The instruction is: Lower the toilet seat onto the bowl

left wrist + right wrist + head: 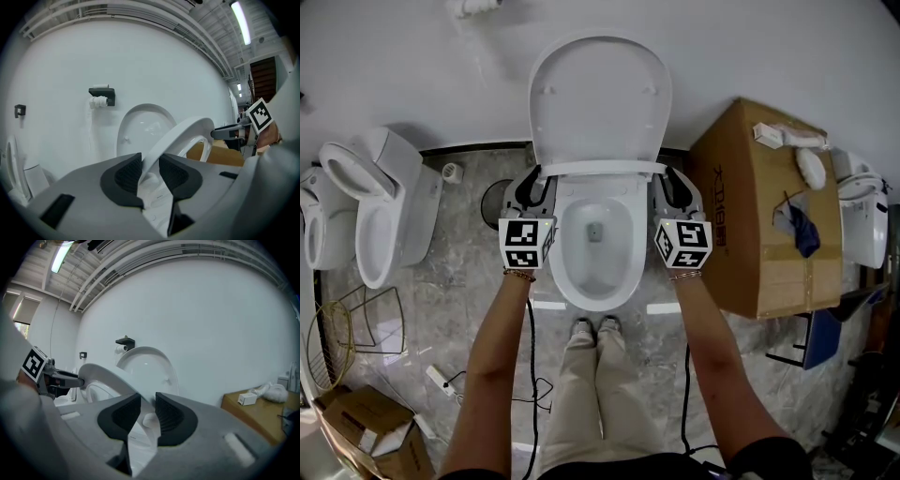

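A white toilet stands against the wall with its lid (600,98) upright. The toilet seat (600,170) is tilted partway between the lid and the bowl (598,286). My left gripper (535,187) is shut on the seat's left rim, and my right gripper (672,187) is shut on its right rim. In the left gripper view the seat (187,133) runs up and to the right from between the dark pads (126,176). The right gripper view shows the seat (101,376) running off to the left from its pads (171,416).
A large cardboard box (769,216) stands right beside the toilet, with small items on top. Another toilet (380,202) sits at the left. A wire basket (342,333) and cardboard boxes (370,431) lie at lower left. A paper holder (101,97) hangs on the wall.
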Demonstrator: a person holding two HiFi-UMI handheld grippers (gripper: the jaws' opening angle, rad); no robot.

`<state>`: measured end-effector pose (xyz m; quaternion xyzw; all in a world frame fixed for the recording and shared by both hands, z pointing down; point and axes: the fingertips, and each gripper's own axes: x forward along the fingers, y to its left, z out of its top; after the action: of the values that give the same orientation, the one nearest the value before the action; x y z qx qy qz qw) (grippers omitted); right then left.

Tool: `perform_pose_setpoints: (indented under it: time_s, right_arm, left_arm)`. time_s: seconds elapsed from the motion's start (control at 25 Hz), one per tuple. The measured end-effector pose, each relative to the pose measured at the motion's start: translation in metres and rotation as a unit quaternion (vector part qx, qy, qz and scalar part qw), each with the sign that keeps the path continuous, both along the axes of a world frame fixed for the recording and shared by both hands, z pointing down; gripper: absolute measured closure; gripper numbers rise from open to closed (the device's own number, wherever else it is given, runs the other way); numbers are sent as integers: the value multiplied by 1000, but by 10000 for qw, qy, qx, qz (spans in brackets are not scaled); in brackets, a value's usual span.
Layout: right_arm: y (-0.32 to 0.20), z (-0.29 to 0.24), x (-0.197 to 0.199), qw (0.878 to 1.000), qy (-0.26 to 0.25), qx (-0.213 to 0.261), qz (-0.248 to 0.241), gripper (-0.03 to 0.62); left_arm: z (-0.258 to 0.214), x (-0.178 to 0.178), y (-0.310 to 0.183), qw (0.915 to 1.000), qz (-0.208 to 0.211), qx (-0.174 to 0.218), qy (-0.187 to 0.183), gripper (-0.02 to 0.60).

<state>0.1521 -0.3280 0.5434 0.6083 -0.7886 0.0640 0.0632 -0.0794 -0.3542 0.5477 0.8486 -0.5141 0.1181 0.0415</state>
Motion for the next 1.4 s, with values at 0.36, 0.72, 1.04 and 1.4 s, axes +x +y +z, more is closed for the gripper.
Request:
perform_pose_setpoints:
  time_s: [0.36, 0.72, 1.04, 1.4]
  right_arm:
    - [31, 10, -2, 10000, 85, -22, 13, 500]
    - [59, 23, -4, 9997, 206, -161, -28, 500]
    - [82, 36, -4, 9994, 220, -266, 22, 500]
    - [101, 47, -6, 9988, 255, -412, 79, 500]
  left_arm:
    - [10, -1, 30, 9998, 56, -22, -176, 471]
    - [20, -2, 58, 9996, 56, 0, -292, 471]
    - [33, -2, 82, 9989, 106, -46, -459, 469]
    - [45, -3, 101, 9975, 209, -97, -664, 469]
